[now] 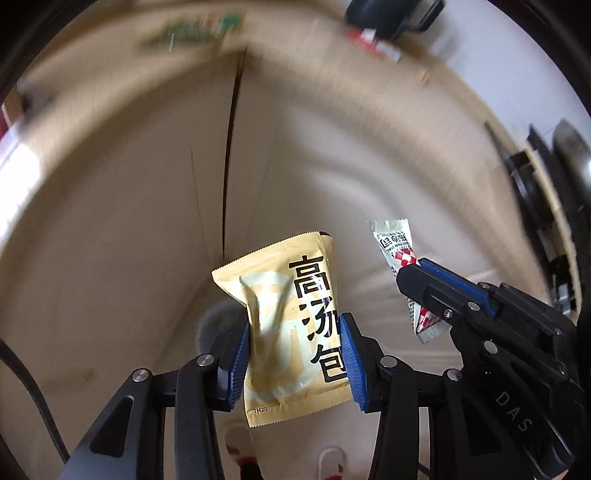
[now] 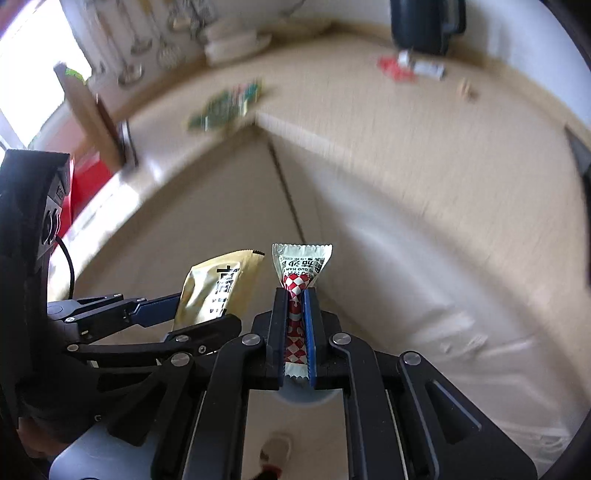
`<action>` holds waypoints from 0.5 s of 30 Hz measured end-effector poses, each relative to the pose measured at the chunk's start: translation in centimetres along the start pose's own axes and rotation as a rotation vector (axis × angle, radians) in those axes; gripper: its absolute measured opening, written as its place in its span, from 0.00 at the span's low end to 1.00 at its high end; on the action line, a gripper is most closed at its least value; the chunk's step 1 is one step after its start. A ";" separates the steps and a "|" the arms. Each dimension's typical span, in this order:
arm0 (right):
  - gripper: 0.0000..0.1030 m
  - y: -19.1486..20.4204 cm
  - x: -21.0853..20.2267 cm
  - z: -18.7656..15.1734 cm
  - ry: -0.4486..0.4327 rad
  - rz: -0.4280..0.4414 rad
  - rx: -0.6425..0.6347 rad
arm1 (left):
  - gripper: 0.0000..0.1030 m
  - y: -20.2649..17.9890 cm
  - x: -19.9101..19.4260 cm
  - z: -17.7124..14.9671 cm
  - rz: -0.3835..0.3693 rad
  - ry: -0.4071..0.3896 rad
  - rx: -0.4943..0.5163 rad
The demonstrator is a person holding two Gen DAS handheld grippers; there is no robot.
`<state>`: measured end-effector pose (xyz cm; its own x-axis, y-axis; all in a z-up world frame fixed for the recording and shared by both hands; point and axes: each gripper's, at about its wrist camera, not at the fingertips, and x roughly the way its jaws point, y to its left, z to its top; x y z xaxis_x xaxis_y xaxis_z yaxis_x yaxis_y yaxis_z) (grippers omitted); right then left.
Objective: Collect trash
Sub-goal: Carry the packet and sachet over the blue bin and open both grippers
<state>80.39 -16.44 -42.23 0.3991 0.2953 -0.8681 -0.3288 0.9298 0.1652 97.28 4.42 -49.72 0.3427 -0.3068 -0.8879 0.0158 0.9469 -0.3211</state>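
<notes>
left wrist – both tongs (image 1: 295, 354) tilted down, clamping packets (image 1: 291, 325).

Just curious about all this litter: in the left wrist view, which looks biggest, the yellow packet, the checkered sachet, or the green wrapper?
1. Yellow packet, largest, though nearest the camera.
2. Checkered sachet and green wrapper: unsure, since the wrapper is far and blurred.

light: bright daylight, upper left | bg: heavy motion blur | edges: fisheye warp, dark vignette
</notes>
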 end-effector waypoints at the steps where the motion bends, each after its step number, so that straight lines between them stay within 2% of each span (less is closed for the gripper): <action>1: 0.09 -0.2 1.1 -1.2 0.020 0.007 -0.005 | 0.40 0.4 1.1 -0.8 0.000 0.011 -0.008; 6: 0.09 -1.6 6.3 -6.1 0.108 0.048 0.010 | 0.40 2.7 7.4 -5.2 -0.006 0.086 -0.069; 9: 0.09 -2.5 9.0 -8.3 0.148 0.056 0.014 | 0.40 3.3 10.4 -7.0 0.004 0.126 -0.062; 15: 0.09 -3.3 12.9 -10.9 0.198 0.079 0.055 | 0.43 4.8 13.8 -8.1 0.003 0.174 -0.097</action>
<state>77.29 -18.14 -59.09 0.1962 0.3243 -0.9254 -0.3032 0.9175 0.2573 94.42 3.92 -66.16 0.1747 -0.3242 -0.9297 -0.0780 0.9367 -0.3413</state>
